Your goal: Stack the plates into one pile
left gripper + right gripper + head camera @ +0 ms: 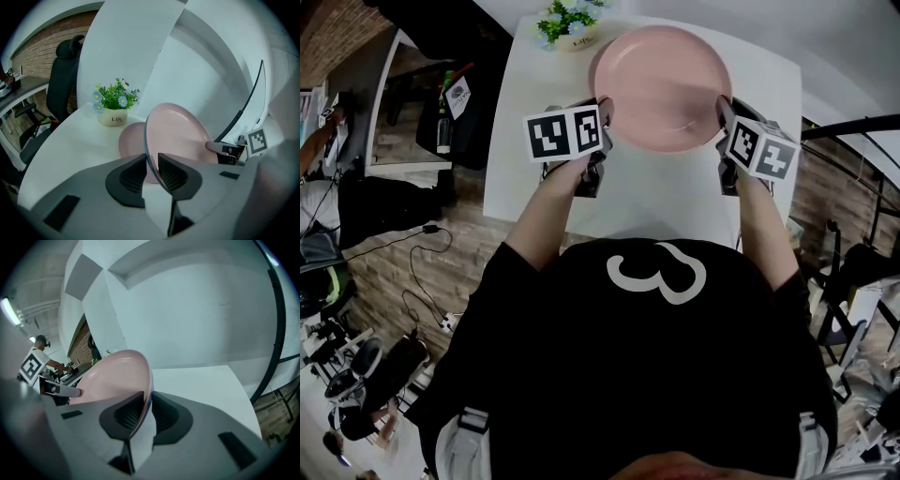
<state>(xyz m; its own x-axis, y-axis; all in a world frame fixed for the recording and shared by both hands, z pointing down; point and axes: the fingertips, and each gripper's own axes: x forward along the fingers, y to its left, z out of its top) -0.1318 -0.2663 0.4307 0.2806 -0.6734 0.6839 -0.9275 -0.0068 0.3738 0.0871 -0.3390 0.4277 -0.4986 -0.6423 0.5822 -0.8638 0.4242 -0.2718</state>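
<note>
I hold a large pink plate (pixel 661 84) between both grippers, above the white table (pixel 656 202). My left gripper (pixel 604 114) is shut on the plate's left rim and my right gripper (pixel 724 114) is shut on its right rim. In the left gripper view the held plate (pixel 180 136) stands edge-on between the jaws (pixel 151 161), and a second pink plate (pixel 129 140) lies flat on the table (pixel 70 140) beneath it. The right gripper view shows the rim of the held plate (pixel 112 376) pinched in my right gripper (pixel 147 405). The head view hides the lower plate.
A small white pot of flowers (pixel 569 23) stands at the table's far edge, just left of the plates, and shows as the flower pot (pixel 112 110) behind the lying plate. A black chair (pixel 63 79) stands beyond the table's left side. A black metal frame (pixel 853 127) is on the right.
</note>
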